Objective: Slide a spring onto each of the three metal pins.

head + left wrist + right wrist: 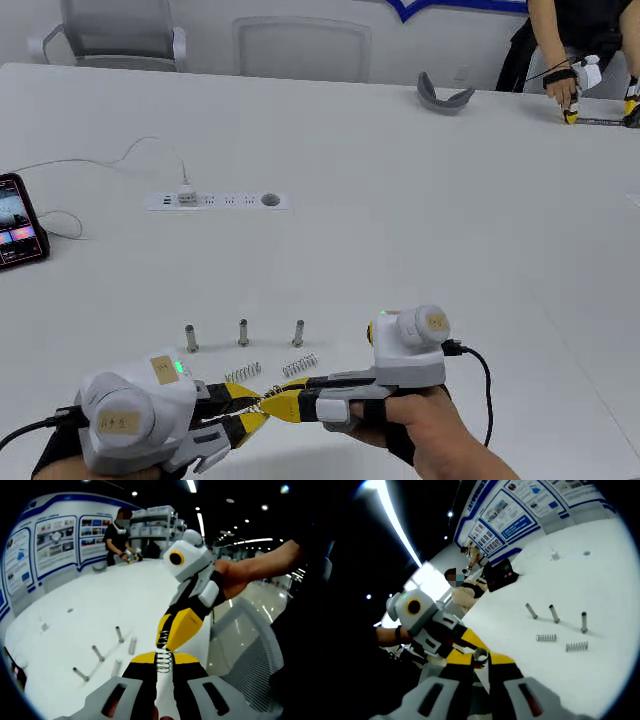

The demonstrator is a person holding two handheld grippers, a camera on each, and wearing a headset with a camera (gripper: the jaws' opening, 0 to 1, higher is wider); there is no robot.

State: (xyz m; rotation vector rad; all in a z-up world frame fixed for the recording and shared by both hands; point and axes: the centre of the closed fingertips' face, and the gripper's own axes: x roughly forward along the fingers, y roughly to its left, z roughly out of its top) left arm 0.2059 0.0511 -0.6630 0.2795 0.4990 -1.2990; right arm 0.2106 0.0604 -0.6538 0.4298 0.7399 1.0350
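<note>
Spring (267,392), seemingly clamped end to end between left gripper (250,402) and right gripper (280,402), lies level, while the upright pins (243,332) stand just beyond the joined tips

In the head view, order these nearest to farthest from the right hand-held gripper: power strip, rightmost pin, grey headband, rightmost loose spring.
From the right hand-held gripper:
1. Rightmost loose spring, lying just beyond the jaws.
2. Rightmost pin, upright behind that spring.
3. Power strip, mid-table, to the left.
4. Grey headband, near the far edge, to the right.
</note>
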